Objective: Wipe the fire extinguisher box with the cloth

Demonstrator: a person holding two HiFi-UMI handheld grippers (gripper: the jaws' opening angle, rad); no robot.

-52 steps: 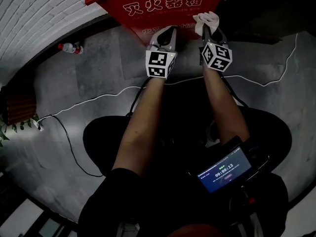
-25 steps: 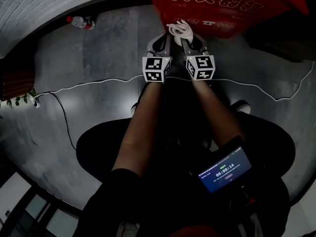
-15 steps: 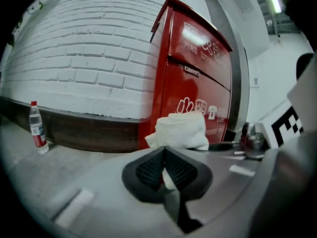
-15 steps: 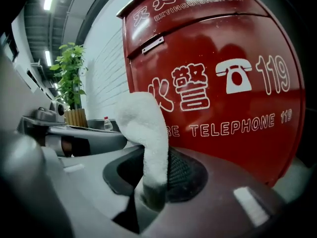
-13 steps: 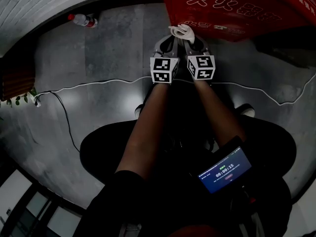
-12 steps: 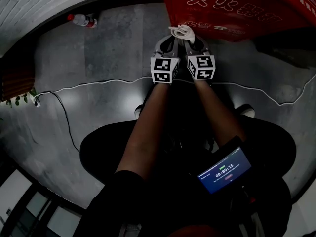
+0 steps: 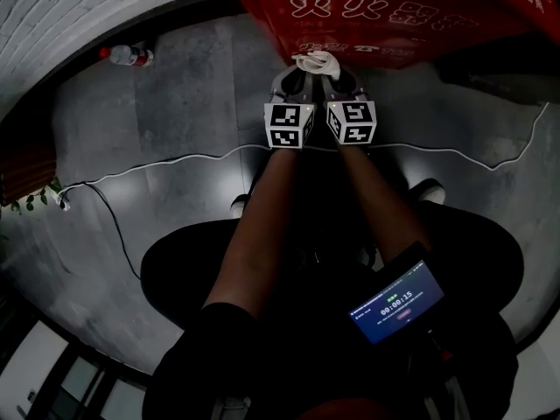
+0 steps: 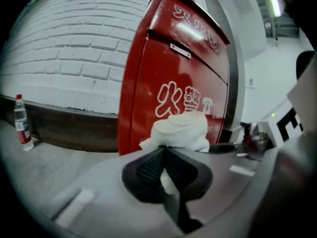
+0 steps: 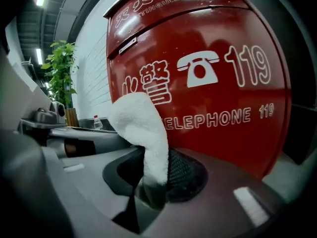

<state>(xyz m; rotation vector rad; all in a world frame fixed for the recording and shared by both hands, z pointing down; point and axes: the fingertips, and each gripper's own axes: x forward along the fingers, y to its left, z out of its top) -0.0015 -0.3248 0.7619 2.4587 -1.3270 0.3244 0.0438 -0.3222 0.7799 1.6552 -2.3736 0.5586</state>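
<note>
The left gripper [image 7: 293,77] and the right gripper [image 7: 343,77] are side by side, very close together. Both are squeezed tight on the same white cloth [image 7: 317,61], and the cloth bunches up above their jaws. The cloth is right in front of the red fire extinguisher box [image 7: 385,11], low on its front. A plastic bottle [image 7: 127,56] lies by the white brick wall [image 7: 61,16].
</note>
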